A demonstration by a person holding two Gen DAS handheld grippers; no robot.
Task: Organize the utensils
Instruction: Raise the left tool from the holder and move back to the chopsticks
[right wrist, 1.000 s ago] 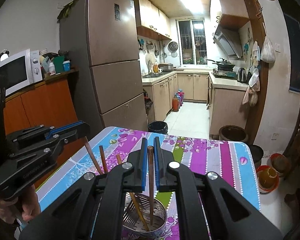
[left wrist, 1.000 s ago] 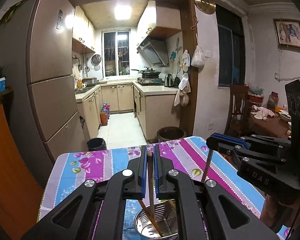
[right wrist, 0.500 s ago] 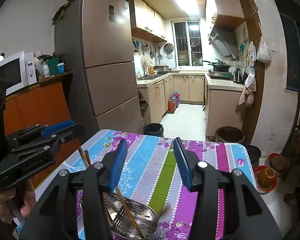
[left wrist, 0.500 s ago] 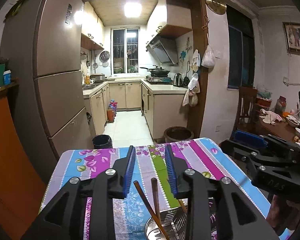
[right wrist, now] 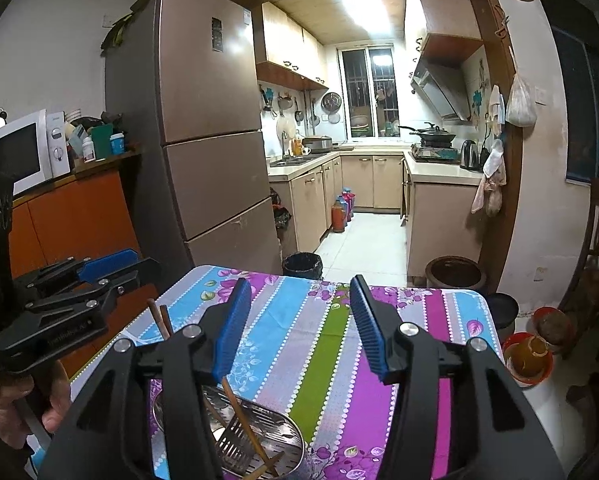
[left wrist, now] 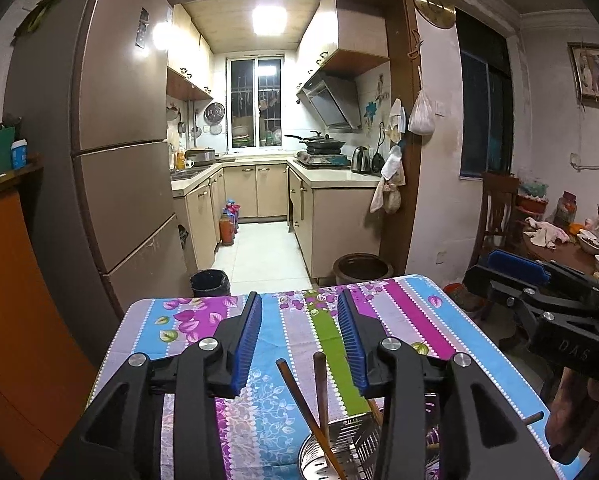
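Below both just-opened, empty claws [left wrist: 299,344] [right wrist: 295,332], chopsticks [left wrist: 320,384] stand in the steel holder [right wrist: 259,432].

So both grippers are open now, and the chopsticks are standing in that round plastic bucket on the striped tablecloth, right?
Not a plastic bucket: the left wrist view shows the chopsticks standing in a perforated metal holder. The rest holds: the left gripper and right gripper are open, above the striped tablecloth.

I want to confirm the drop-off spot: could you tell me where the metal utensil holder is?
The metal utensil holder stands on the striped tablecloth at the table's near edge, bottom centre in both wrist views, chopsticks leaning inside.
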